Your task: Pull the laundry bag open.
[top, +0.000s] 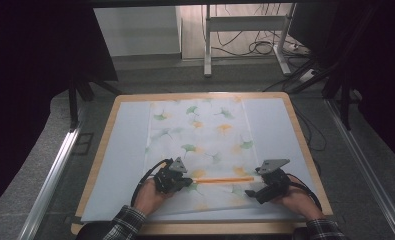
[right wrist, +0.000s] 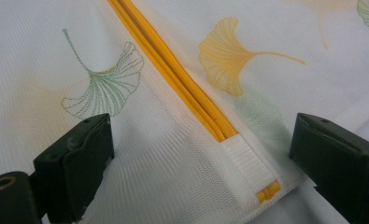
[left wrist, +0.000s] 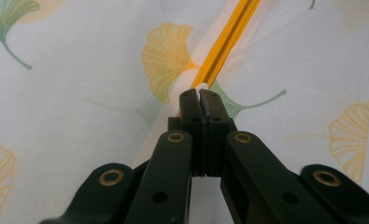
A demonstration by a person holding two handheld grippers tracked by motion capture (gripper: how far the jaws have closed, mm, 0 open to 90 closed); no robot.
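Note:
A white mesh bag [top: 205, 135] printed with green and orange ginkgo leaves lies flat on the table. Its orange zipper [top: 225, 179] runs across the near part, between my two grippers. My left gripper [top: 189, 181] sits at the zipper's left end. In the left gripper view its jaws [left wrist: 201, 95] are shut on a small white piece at the end of the zipper [left wrist: 226, 39], which looks like the pull. My right gripper [top: 254, 182] is at the zipper's right end. There it stands open [right wrist: 203, 128], its jaws on either side of the zipper [right wrist: 173, 74] and its white end tab [right wrist: 245, 161].
A pale sheet [top: 130, 145] lies under the bag on the wooden table [top: 305, 145]. Metal rails [top: 50, 180] run along both sides on the floor. A desk frame [top: 207, 45] and loose cables [top: 260, 47] stand beyond the far edge. Dark curtains hang left and right.

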